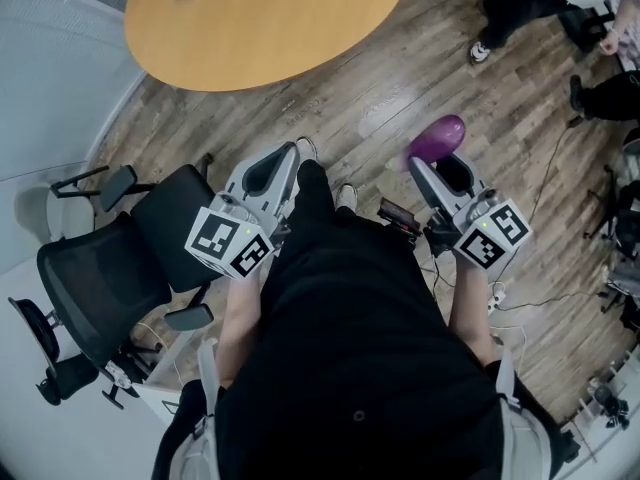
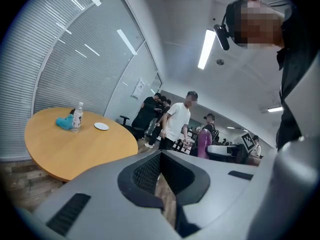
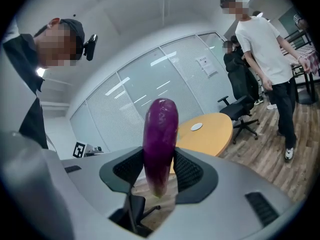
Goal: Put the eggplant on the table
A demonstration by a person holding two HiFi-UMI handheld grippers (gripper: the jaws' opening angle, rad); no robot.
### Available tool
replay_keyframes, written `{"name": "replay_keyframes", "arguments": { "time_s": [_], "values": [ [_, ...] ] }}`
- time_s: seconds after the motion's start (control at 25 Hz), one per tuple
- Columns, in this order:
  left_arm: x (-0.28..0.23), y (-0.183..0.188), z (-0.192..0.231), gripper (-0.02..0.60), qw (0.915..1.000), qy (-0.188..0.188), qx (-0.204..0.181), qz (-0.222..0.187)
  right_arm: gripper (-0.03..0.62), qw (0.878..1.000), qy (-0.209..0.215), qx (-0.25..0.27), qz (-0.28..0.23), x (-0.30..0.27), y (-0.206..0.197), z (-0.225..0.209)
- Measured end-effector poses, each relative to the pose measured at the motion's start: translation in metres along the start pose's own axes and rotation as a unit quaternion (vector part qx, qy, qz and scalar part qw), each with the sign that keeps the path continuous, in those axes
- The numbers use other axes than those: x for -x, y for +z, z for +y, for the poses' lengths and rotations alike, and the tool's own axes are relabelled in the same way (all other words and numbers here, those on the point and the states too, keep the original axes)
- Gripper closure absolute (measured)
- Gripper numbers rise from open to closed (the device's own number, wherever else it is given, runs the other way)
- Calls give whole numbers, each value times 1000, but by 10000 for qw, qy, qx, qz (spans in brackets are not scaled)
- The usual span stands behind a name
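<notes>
Standing upright, the eggplant is squeezed in the right gripper. The near edge of the round table is seen ahead, well apart.

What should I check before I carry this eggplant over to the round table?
1. Eggplant pressed between the right tool's pads: ok.
2. Left tool holds nothing: ok.
3. Table within reach: not ok, wood floor lies between.
4. Bare spot on the table's near side: ok; bottle and plate sit farther back.
5. Grip firm enough for carrying: cannot tell.
</notes>
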State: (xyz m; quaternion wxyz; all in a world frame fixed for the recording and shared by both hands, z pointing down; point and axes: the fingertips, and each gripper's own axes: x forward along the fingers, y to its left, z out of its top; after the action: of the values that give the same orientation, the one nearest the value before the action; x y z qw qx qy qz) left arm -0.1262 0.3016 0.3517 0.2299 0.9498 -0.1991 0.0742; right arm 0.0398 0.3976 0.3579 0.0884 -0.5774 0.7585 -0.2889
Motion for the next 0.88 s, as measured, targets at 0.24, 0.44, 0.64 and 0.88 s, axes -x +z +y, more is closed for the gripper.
{"name": "replay_keyframes", "arguments": {
  "time_s": [0.24, 0.44, 0.64, 0.88],
  "values": [
    [-32, 40, 49, 571, 9995, -287, -125, -108, 401, 9997, -99, 204, -130, -59, 41, 0],
    [-57, 68, 87, 571, 9985, -458, -295, 9, 401, 9992, -255, 204, -212, -101, 63, -7],
    [-72, 84, 117, 571, 9973, -630, -371, 74, 401, 9984, -438, 189, -299, -133, 73, -12],
    [-85, 98, 152, 571, 9961, -780, -375, 192, 401, 9976, -610, 195, -278, -164, 77, -13]
  ]
}}
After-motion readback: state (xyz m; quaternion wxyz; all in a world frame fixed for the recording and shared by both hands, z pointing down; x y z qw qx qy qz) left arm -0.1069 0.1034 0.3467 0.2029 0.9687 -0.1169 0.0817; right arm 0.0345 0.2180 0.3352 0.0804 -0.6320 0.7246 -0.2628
